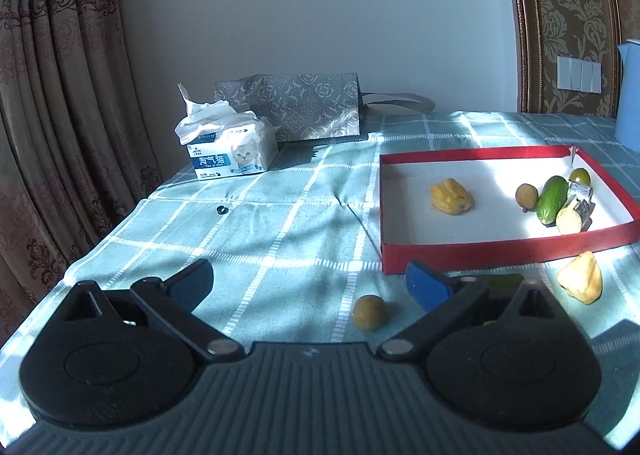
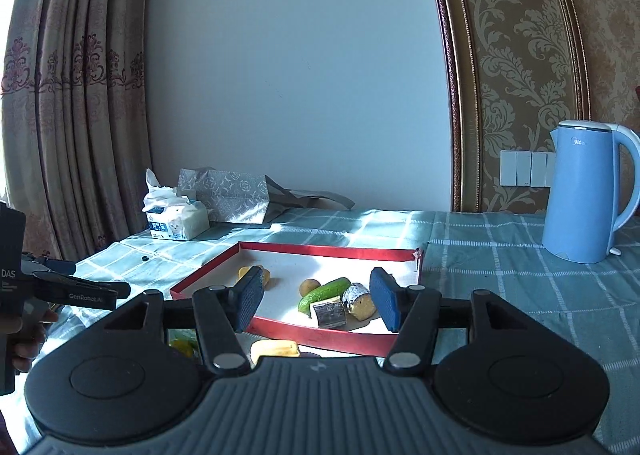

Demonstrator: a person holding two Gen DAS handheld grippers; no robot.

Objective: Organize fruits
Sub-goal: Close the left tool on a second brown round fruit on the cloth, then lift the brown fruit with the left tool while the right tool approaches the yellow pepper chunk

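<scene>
Left wrist view: your left hand-held gripper (image 1: 310, 281) spread wide, holding nothing, low over tabletop (image 1: 248, 223). Round brownish fruit (image 1: 370, 312) lies between its fingers; yellow fruit (image 1: 581, 282) sits just outside red tray (image 1: 480, 249).

Right wrist view: your right hand-held gripper (image 2: 320, 305) spread wide, holding nothing, facing tray holding cucumber (image 2: 325, 294) beside foil-wrapped pieces (image 2: 329, 314). Blue kettle (image 2: 580, 191) well apart, right.

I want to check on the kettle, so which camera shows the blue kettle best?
The right wrist view: the blue kettle stands whole on the tablecloth, with lid, spout and handle visible. The left wrist view catches only a slice of it at the right edge.
</scene>
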